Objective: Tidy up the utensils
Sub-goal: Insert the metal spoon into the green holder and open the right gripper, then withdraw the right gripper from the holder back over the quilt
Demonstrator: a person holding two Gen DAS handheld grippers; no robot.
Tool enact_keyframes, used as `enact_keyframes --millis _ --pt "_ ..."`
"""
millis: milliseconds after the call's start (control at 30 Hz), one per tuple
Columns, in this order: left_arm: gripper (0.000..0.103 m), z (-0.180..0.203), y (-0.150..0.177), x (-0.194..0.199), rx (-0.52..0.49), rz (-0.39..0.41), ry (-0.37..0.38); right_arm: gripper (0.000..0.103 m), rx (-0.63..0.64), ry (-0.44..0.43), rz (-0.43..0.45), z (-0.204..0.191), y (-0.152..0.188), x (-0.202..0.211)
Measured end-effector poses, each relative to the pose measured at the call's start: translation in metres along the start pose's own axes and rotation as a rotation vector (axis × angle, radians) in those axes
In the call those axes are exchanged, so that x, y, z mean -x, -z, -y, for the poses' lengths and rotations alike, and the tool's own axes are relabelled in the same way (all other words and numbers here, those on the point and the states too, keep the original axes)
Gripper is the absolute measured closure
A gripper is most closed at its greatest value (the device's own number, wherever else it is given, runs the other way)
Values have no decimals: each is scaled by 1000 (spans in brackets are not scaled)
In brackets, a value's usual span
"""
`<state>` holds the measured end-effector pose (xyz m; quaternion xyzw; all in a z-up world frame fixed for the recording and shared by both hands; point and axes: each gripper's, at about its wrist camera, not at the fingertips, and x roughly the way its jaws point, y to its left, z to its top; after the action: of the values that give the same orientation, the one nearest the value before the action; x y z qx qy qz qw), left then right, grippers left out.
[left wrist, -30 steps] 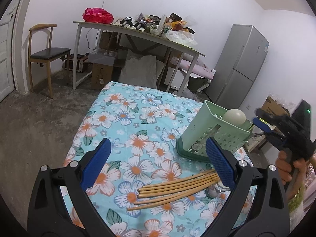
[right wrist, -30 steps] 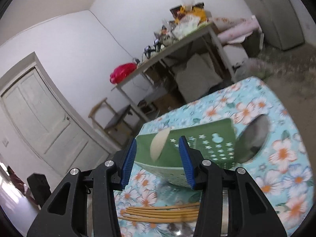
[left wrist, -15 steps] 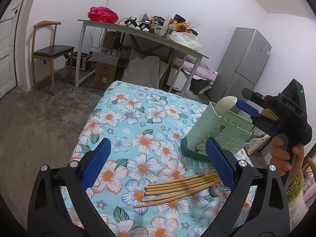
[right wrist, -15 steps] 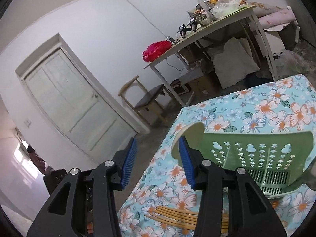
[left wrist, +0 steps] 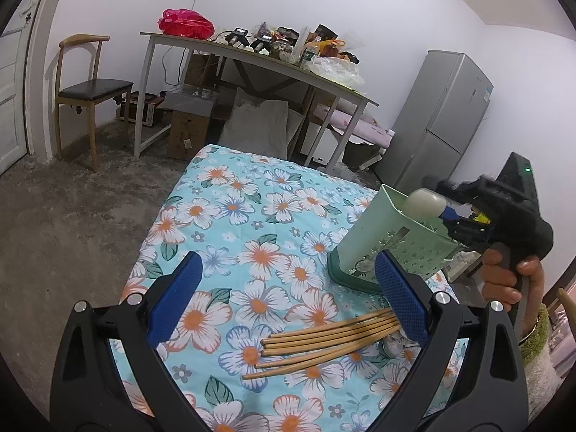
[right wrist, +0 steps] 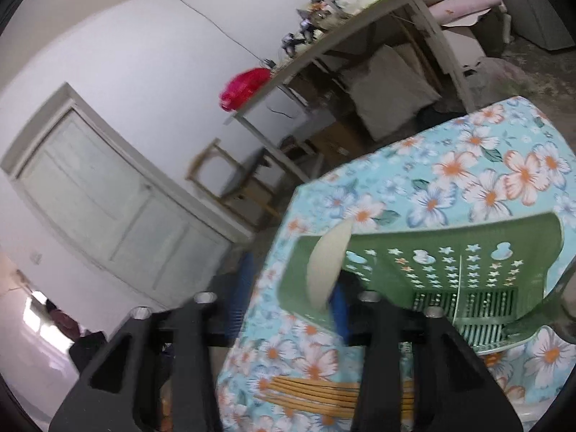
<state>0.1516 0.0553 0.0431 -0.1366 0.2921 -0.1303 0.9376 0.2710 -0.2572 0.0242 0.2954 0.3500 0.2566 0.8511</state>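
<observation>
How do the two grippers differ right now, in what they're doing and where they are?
The left gripper hangs wide open and empty above the chopsticks; the right gripper sits at the green caddy's rim by the pale spoon, its grip unclear. The left view is sharp, the right blurred. Both have blue pads on black fingers.

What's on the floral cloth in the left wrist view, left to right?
Left gripper's left blue pad → bamboo chopsticks → green utensil holder with a cream spoon sticking out of it → right gripper's body, off the cloth's right edge.
</observation>
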Motion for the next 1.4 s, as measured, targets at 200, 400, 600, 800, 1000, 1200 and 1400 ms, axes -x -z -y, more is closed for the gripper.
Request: enact_keyframes --millis 200,400,600,800,1000,1200,1400 --pt "10 -4 0 -2 14 -1 -7 97 128 115 19 -24 -1 2" --pt "10 -6 1 -3 16 -2 1 96 325 241 -17 -64 -1 -8" --pt "10 -3 2 -2 8 0 6 73 382 303 -116 -66 11 -32" --pt "10 -4 1 -1 12 4 6 54 338 209 11 -65 0 6" --pt "10 -5 0 2 15 12 14 52 279 178 153 -54 -7 65" --pt "10 -4 2 1 0 12 17 34 307 303 155 -39 36 97" --pt "10 5 10 -10 -27 -39 39 22 327 506 -35 -12 118 79"
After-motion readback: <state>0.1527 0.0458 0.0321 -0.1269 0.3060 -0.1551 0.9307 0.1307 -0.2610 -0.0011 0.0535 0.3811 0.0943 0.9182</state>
